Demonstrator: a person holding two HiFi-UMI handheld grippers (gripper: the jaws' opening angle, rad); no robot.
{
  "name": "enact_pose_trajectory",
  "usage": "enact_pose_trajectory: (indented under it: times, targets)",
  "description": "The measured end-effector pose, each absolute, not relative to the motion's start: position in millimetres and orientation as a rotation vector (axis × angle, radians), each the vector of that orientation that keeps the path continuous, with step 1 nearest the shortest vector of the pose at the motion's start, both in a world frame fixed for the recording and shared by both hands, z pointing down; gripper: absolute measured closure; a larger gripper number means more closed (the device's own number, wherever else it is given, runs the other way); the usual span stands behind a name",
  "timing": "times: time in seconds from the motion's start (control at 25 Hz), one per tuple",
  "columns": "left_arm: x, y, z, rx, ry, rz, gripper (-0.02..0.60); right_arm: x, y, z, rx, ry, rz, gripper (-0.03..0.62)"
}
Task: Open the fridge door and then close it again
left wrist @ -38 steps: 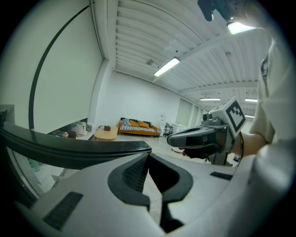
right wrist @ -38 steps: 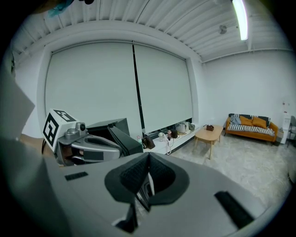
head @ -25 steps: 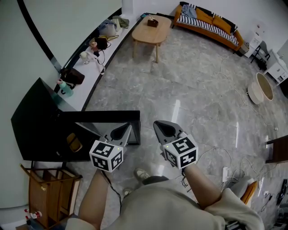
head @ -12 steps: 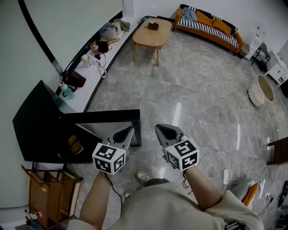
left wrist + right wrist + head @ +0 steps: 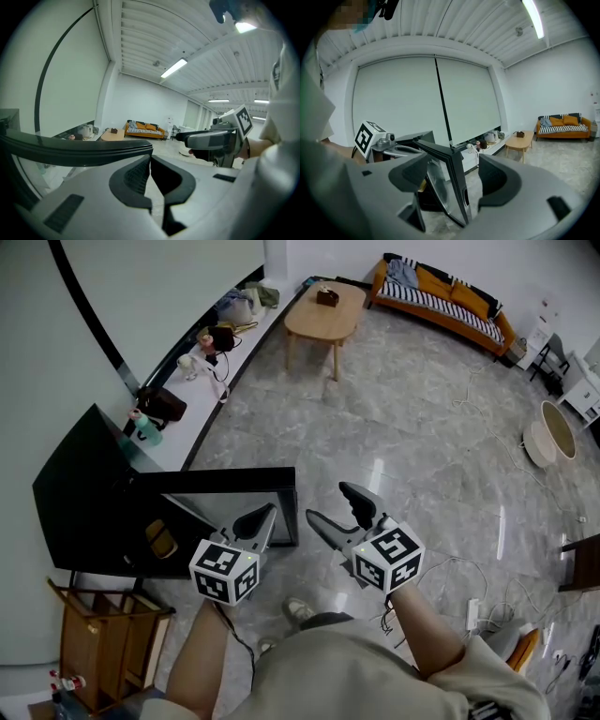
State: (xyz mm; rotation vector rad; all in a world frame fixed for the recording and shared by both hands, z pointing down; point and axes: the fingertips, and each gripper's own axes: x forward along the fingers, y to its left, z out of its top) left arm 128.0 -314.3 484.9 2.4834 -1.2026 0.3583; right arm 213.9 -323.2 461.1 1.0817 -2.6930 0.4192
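Note:
The black mini fridge (image 5: pixel 84 512) stands at the left of the head view with its door (image 5: pixel 234 507) swung open toward me. My left gripper (image 5: pixel 267 512) is shut on nothing, its tips at the door's top edge (image 5: pixel 75 147). My right gripper (image 5: pixel 333 507) is just right of the door's free edge, and its jaws have just been opening. In the right gripper view the door's edge (image 5: pixel 450 187) shows between the spread jaws, and the pads do not press on it. Something yellow (image 5: pixel 157 538) shows inside the fridge.
A wooden chair (image 5: pixel 103 634) stands by the fridge, near me. A white ledge (image 5: pixel 206 343) with bags and bottles runs along the left wall. Farther off are a wooden coffee table (image 5: pixel 323 315) and an orange sofa (image 5: pixel 441 292). Cables (image 5: pixel 469 596) lie on the floor at right.
The right gripper's jaws, shut in both earlier frames, now stand wide apart, and that gripper has shifted slightly right. The left gripper and the door have not moved.

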Motion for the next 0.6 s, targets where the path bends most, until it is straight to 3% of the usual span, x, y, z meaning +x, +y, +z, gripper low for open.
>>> enact_pose_trajectory:
  times: [0.6]
  targets:
    - [114.5,-309.0,482.7,2.460,-1.259,0.380,0.574,182.5,-341.4,470.6,0.876,-2.701,0.341,0.278]
